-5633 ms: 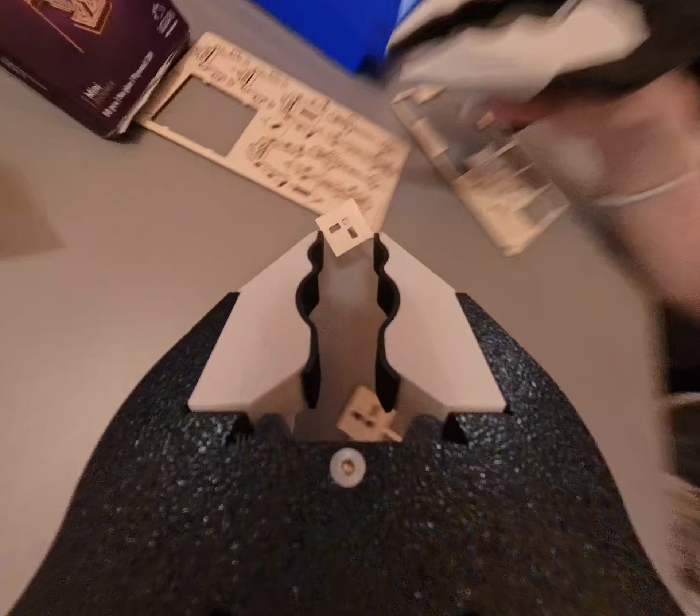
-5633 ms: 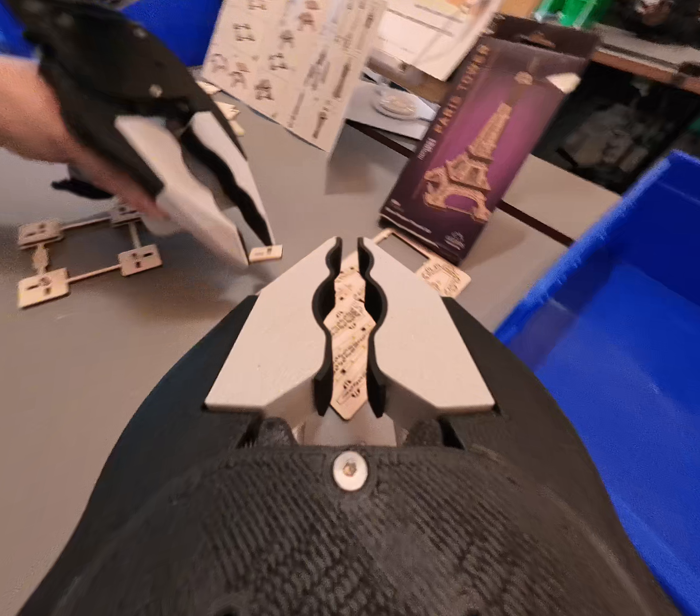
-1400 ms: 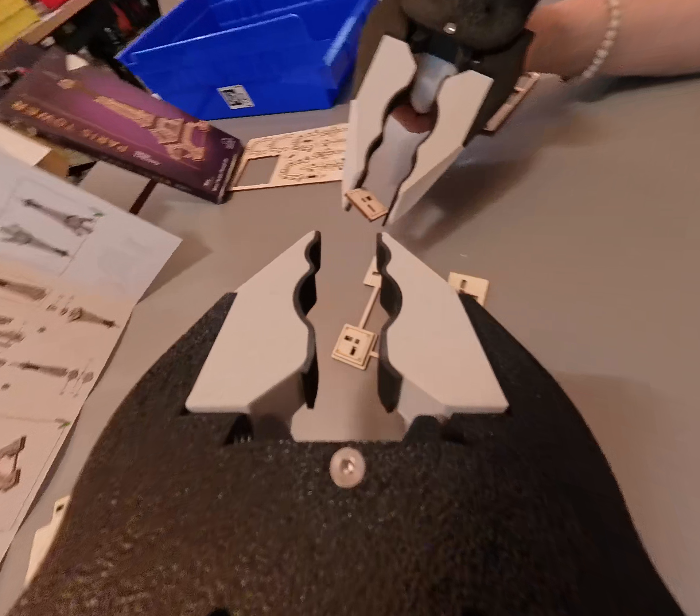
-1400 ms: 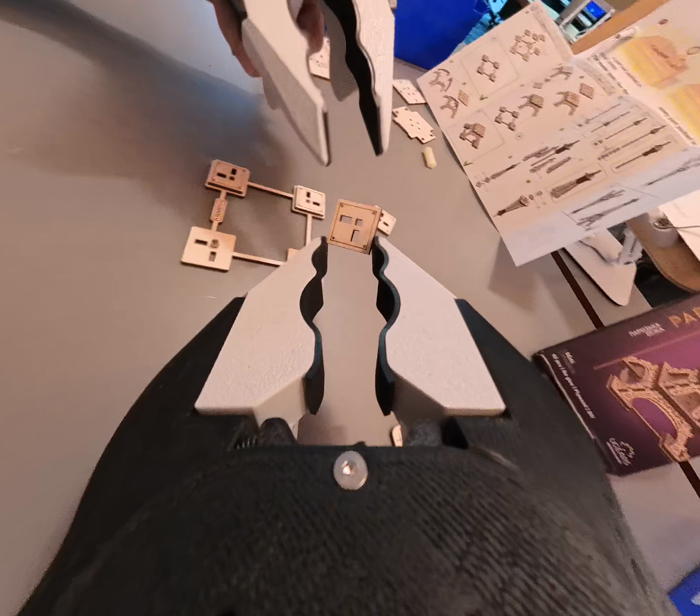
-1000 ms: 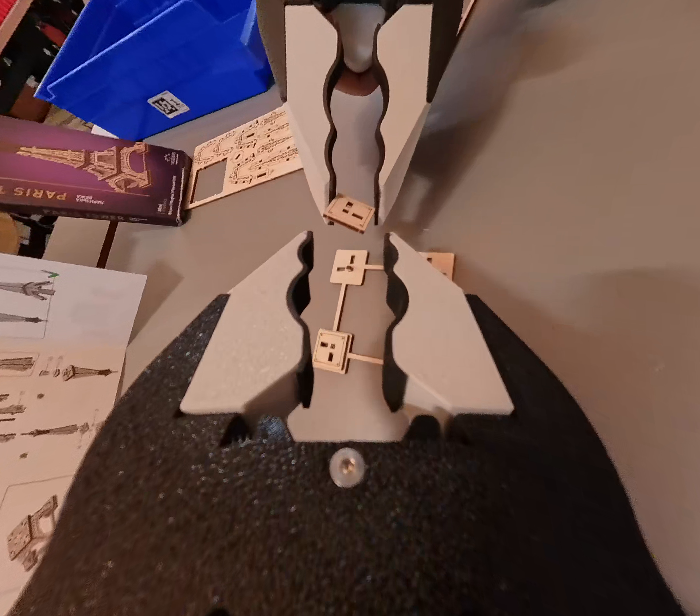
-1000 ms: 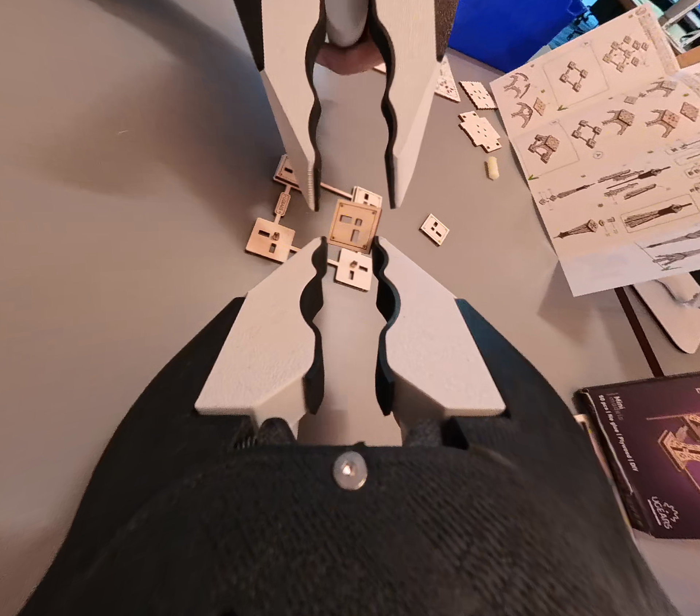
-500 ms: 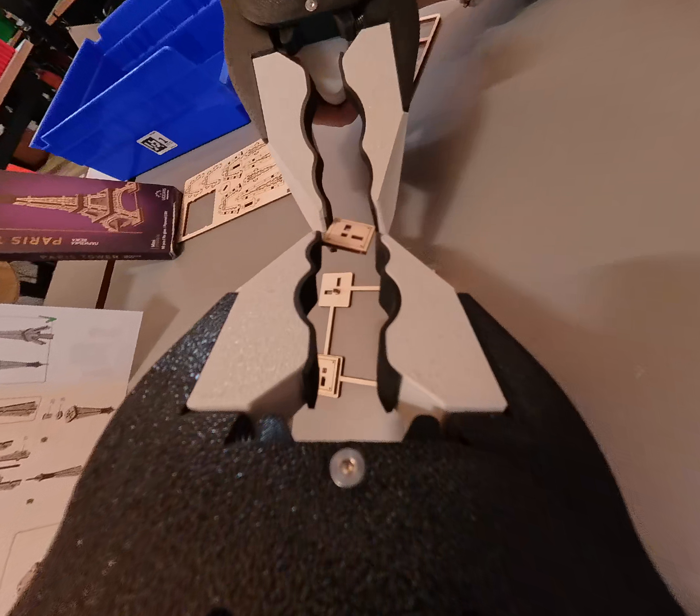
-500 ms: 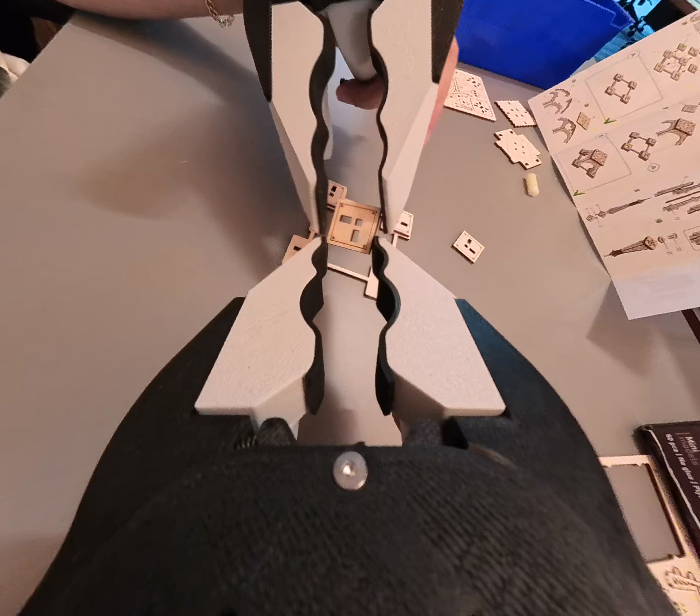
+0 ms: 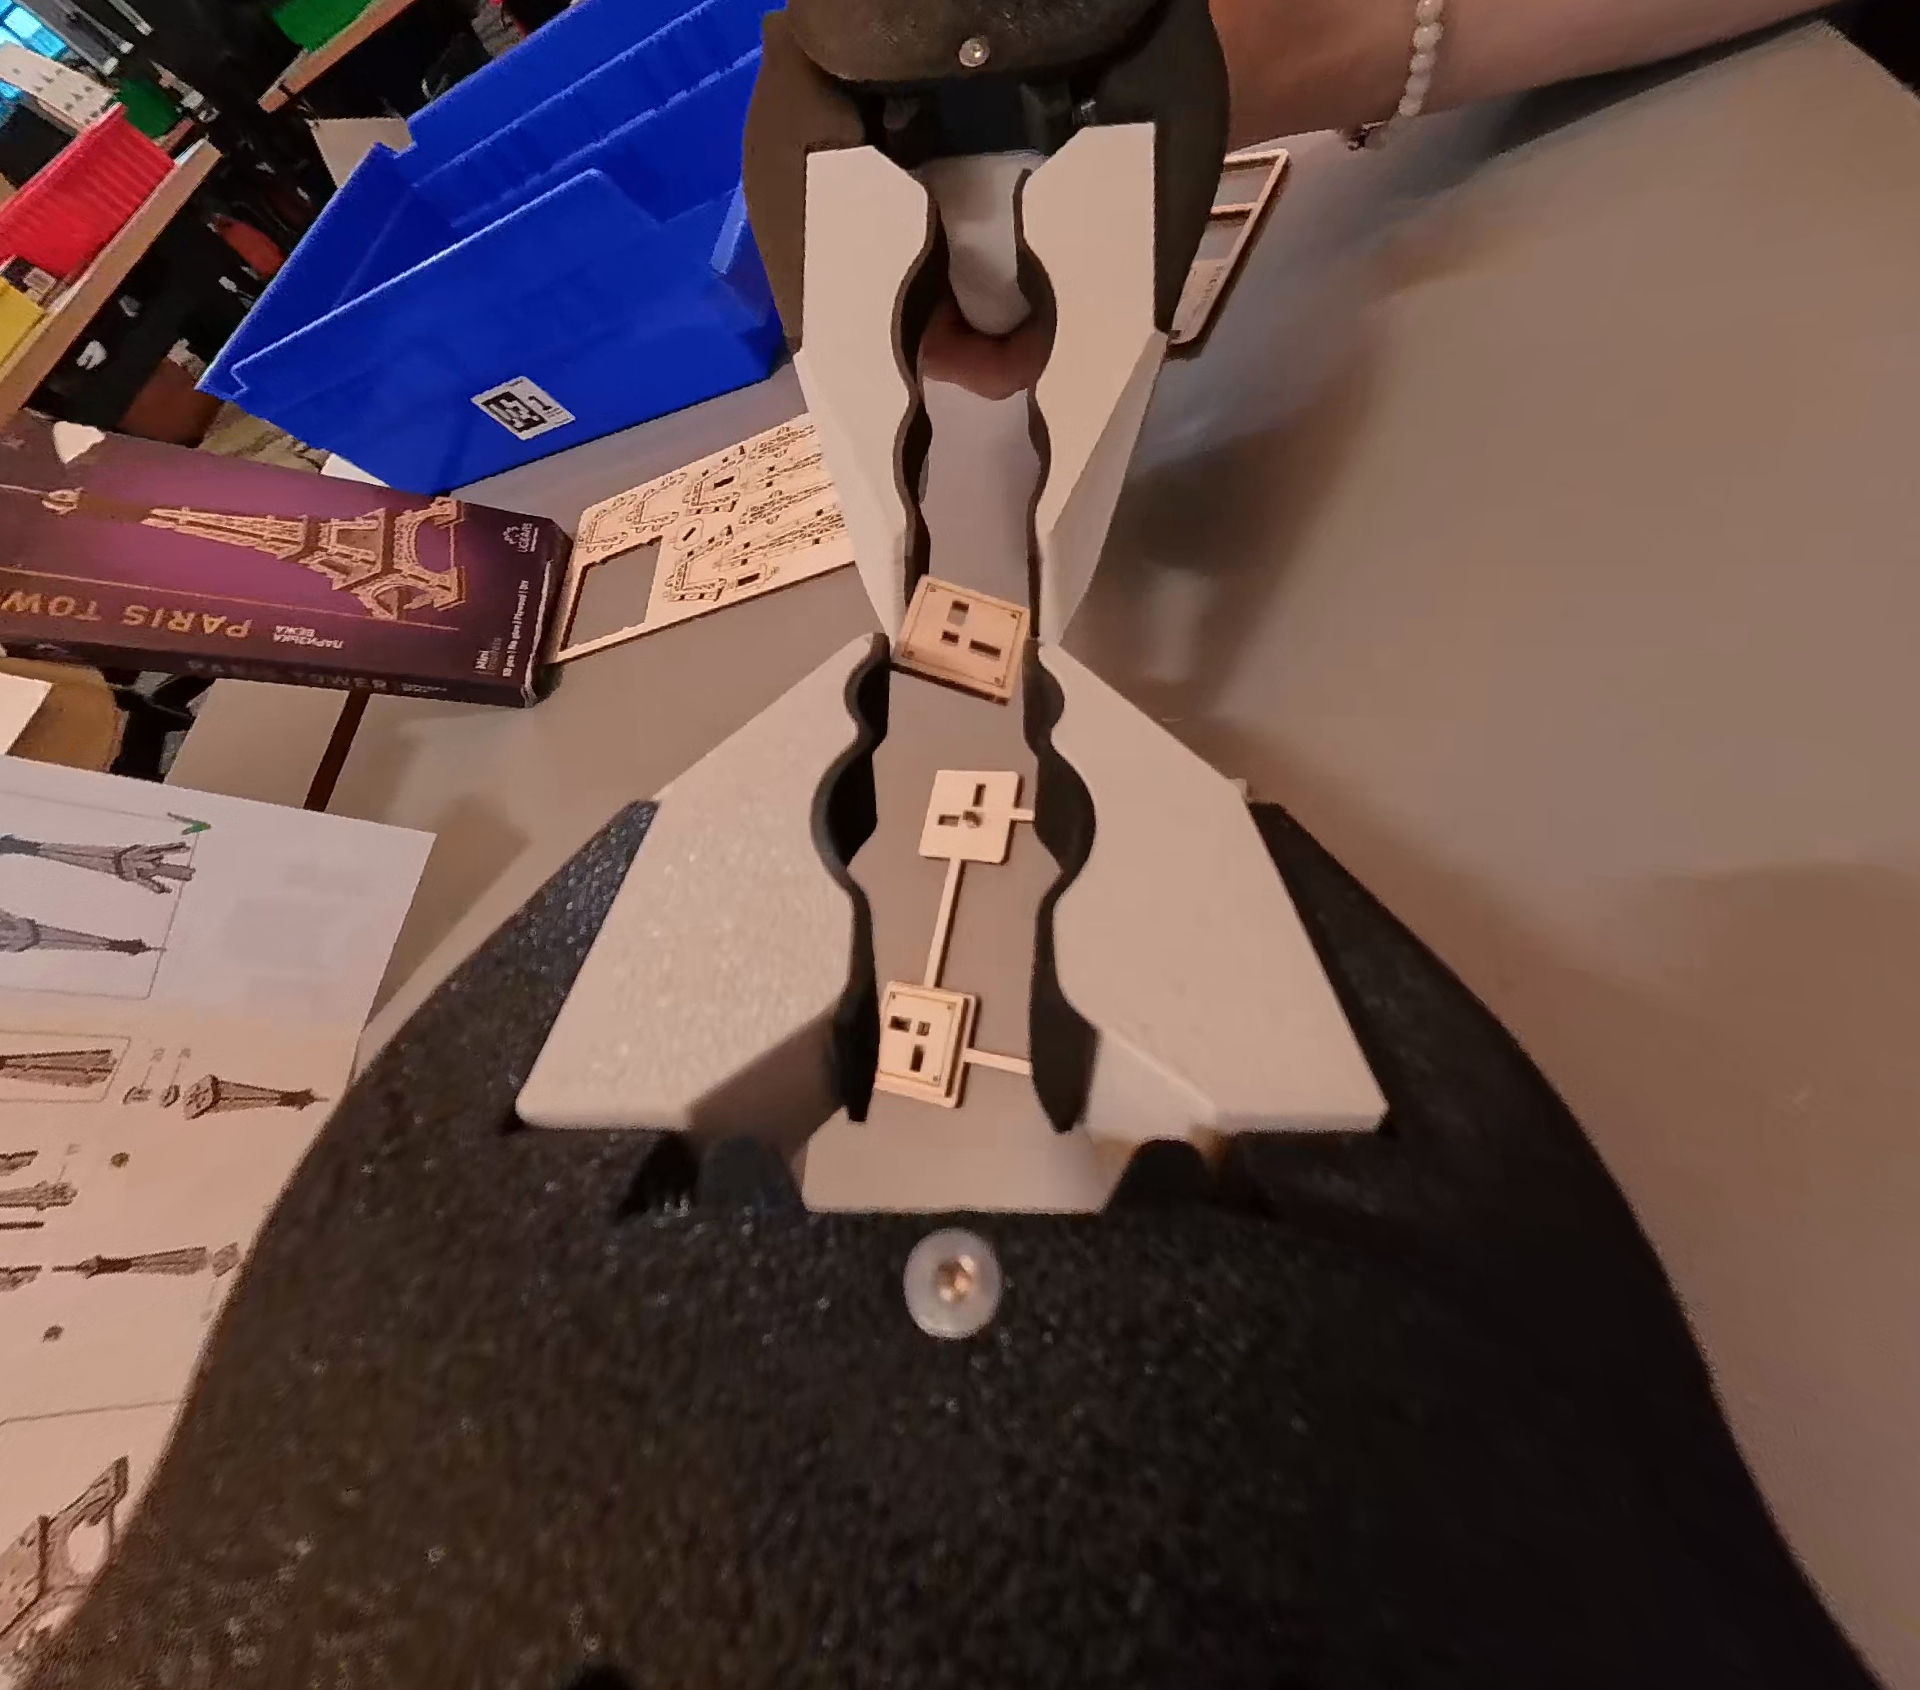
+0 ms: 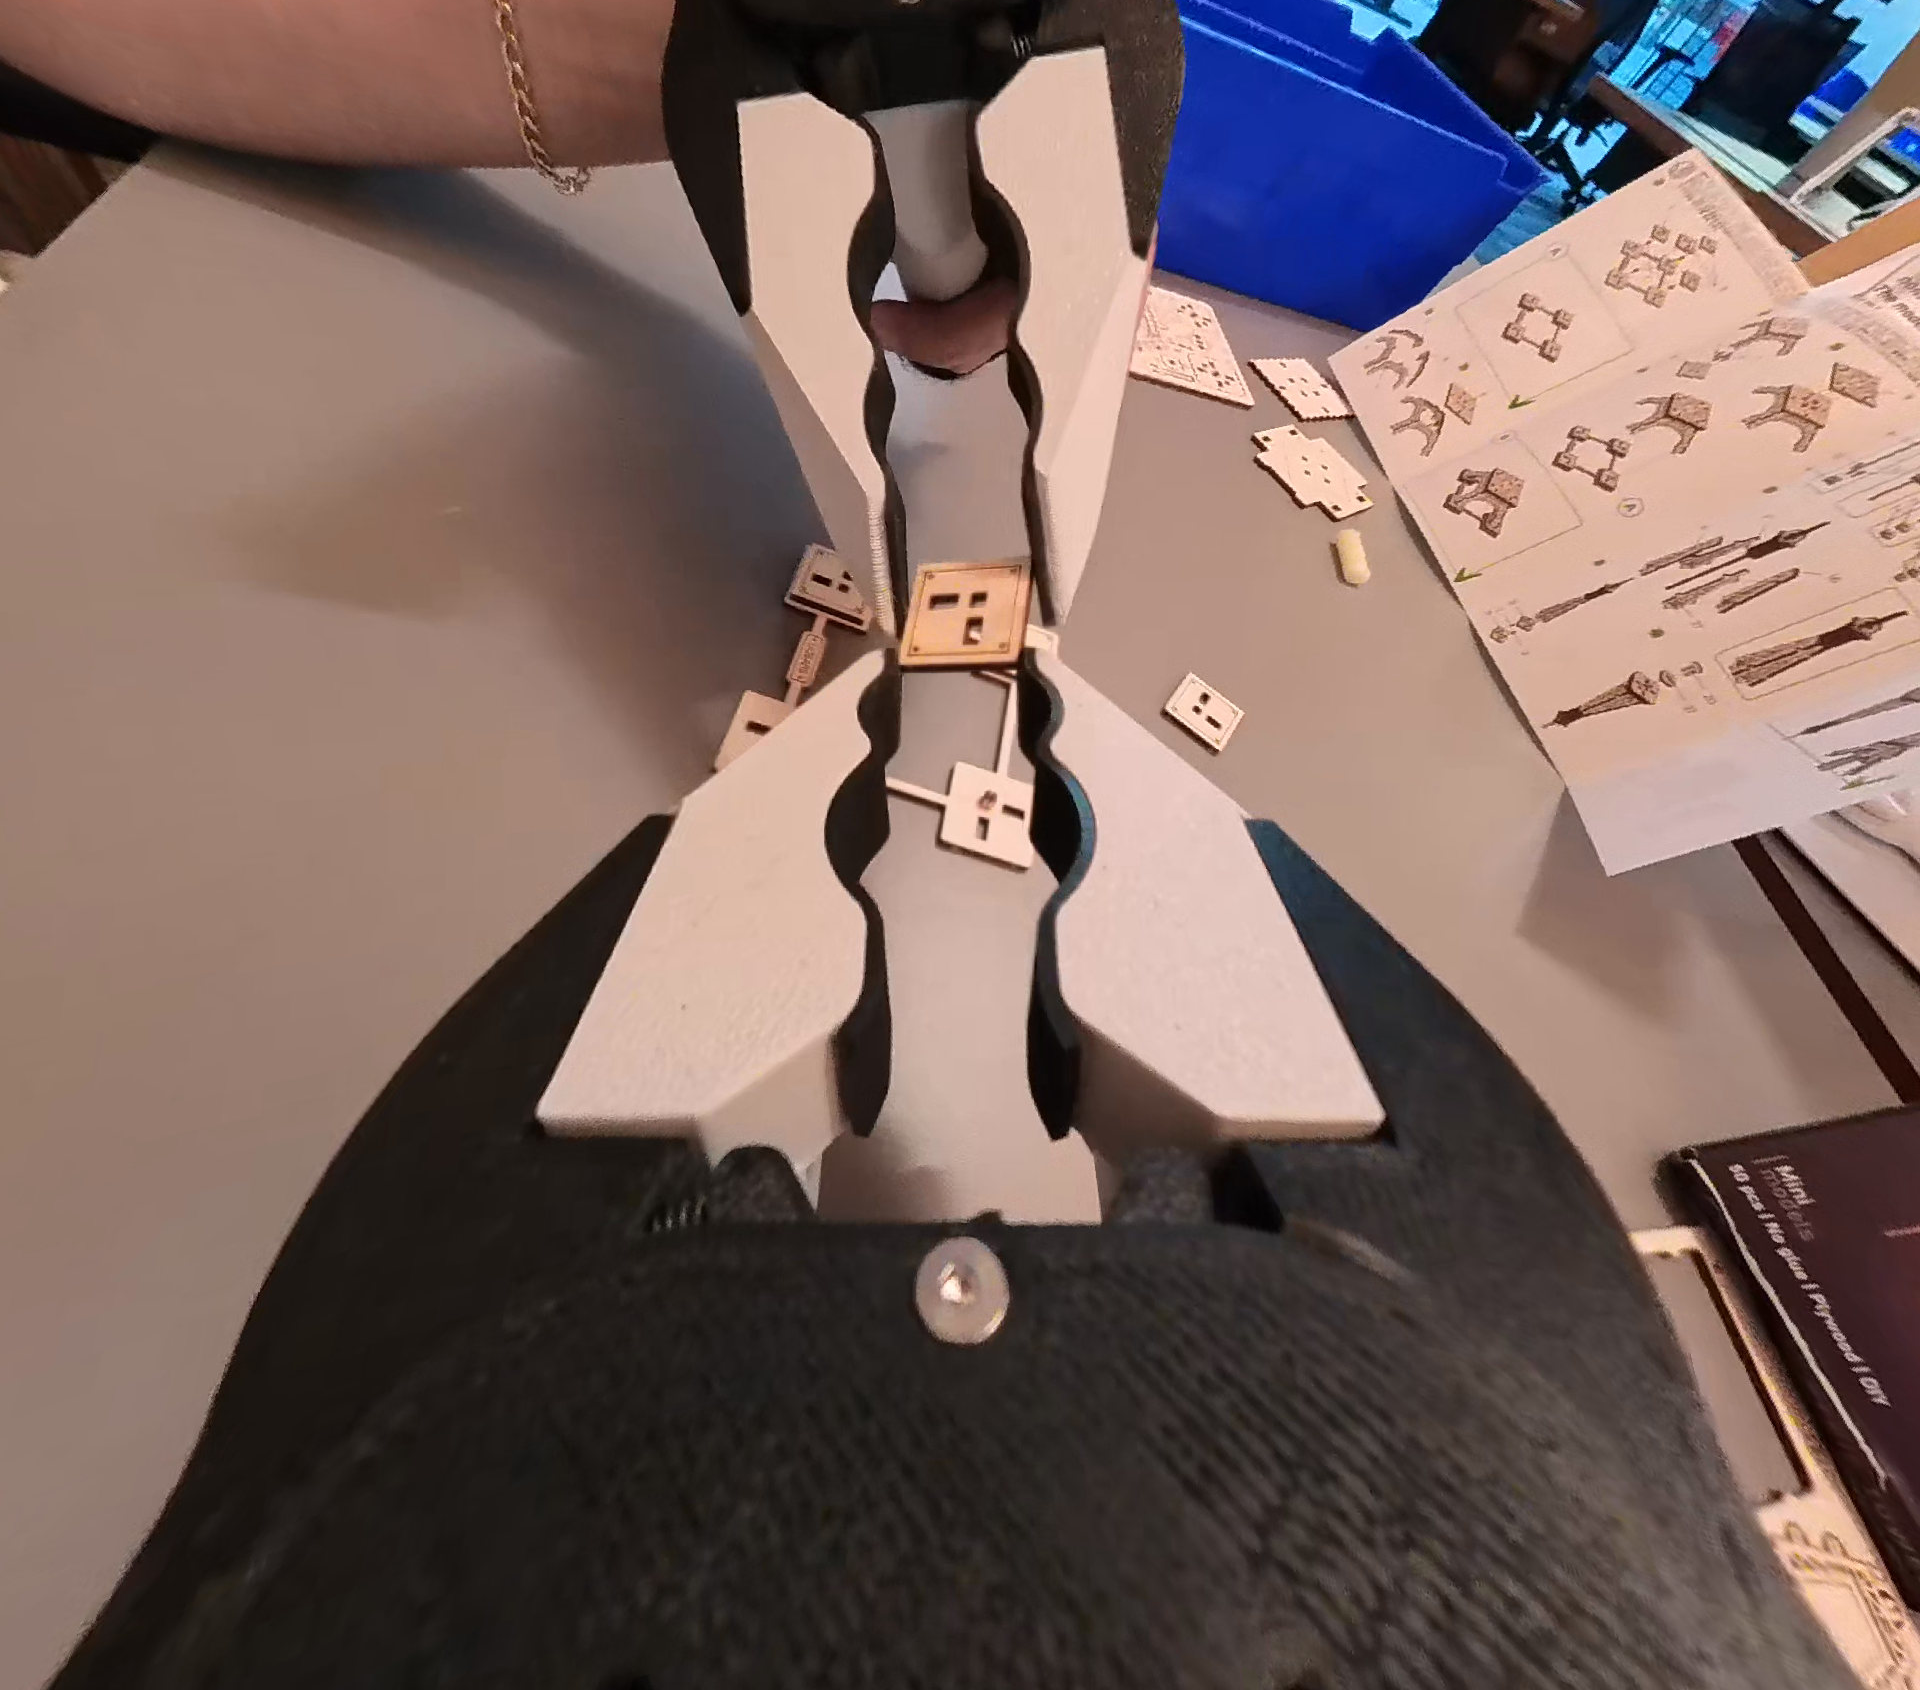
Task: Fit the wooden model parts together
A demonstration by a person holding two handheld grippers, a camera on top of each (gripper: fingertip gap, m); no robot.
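Both my hand-held grippers, left (image 9: 961, 653) and right (image 10: 961, 653), pinch one square plate (image 10: 964, 628) tip-to-tip; uneven pull risks dropping it onto the tabletop (image 10: 416, 601).

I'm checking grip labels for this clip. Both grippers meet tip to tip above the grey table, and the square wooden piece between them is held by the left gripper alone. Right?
Not quite. In both wrist views the square wooden piece sits pinched at the tips of the right gripper, and the left gripper closes on its opposite end too. So both hold it, tip to tip above the grey table.
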